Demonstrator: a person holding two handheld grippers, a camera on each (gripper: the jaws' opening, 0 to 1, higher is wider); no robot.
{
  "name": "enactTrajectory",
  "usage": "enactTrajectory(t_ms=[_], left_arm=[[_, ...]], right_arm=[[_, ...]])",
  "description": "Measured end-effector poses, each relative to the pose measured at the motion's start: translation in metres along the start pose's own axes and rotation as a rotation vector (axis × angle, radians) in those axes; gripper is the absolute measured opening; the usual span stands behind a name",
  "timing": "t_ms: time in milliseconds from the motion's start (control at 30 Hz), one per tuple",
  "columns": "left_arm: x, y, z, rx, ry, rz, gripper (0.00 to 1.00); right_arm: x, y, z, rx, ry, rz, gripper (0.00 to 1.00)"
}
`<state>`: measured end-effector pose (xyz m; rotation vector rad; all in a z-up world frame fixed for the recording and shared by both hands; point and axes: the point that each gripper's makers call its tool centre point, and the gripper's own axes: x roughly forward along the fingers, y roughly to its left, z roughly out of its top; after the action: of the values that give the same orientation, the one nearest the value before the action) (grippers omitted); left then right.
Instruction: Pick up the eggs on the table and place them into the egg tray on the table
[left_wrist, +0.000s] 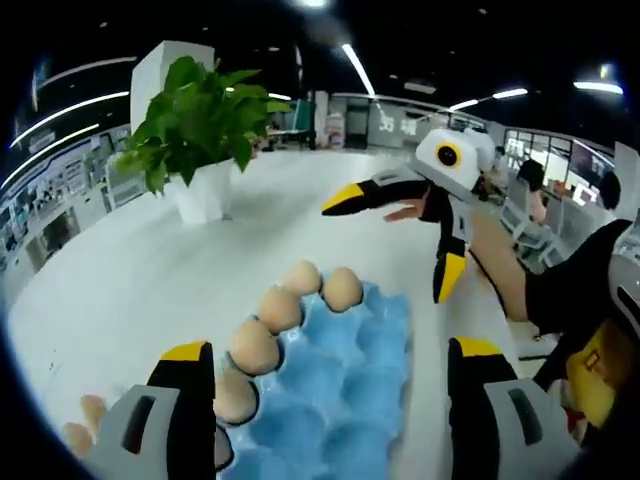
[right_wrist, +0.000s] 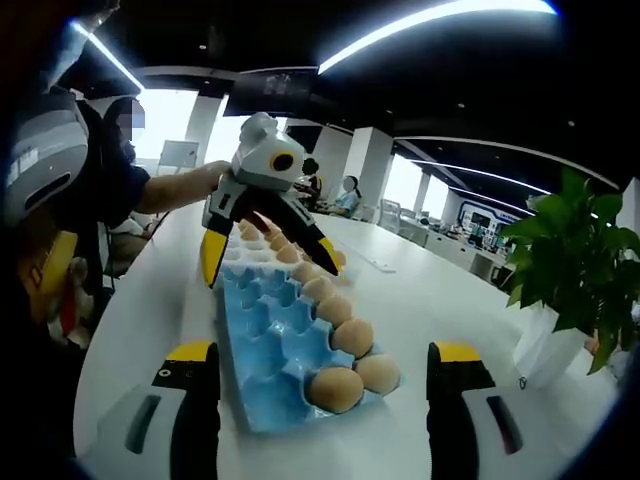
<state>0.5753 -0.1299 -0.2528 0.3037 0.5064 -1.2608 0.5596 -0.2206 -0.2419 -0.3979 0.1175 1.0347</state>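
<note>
Hovering w/ jaws spread wide and empty, left gripper (left_wrist: 332, 372) straddles the blue egg tray (left_wrist: 345, 380) lengthwise. Right gripper (right_wrist: 320, 375), also wide and empty, faces it from the opposite end. Loose eggs (left_wrist: 85, 422) lie left of left jaw, so left's nearer.

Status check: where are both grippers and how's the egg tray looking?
Left gripper open, empty, over blue egg tray. Right gripper open, empty at tray's other end. Eggs fill one edge row. Potted plant stands clear.
</note>
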Motion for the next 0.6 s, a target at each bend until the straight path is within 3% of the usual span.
enactTrajectory(t_ms=[200,233,433,600], left_arm=[[-0.015,0.009,-0.008,0.003,0.007,0.036,1.0],[-0.032,0.019,-0.016,-0.014,0.006,0.091,1.0],[-0.065,0.034,-0.027,-0.071,-0.036,0.162,1.0],[-0.089,0.028,-0.039,-0.105,-0.067,0.186,1.0]], right_arm=[[0.0,0.001,0.0,-0.001,-0.001,0.001,0.89],[0.0,0.002,-0.001,0.0,-0.001,0.006,0.89],[-0.001,0.004,0.0,0.002,-0.008,0.01,0.89],[0.0,0.005,-0.001,-0.002,-0.005,0.016,0.89]])
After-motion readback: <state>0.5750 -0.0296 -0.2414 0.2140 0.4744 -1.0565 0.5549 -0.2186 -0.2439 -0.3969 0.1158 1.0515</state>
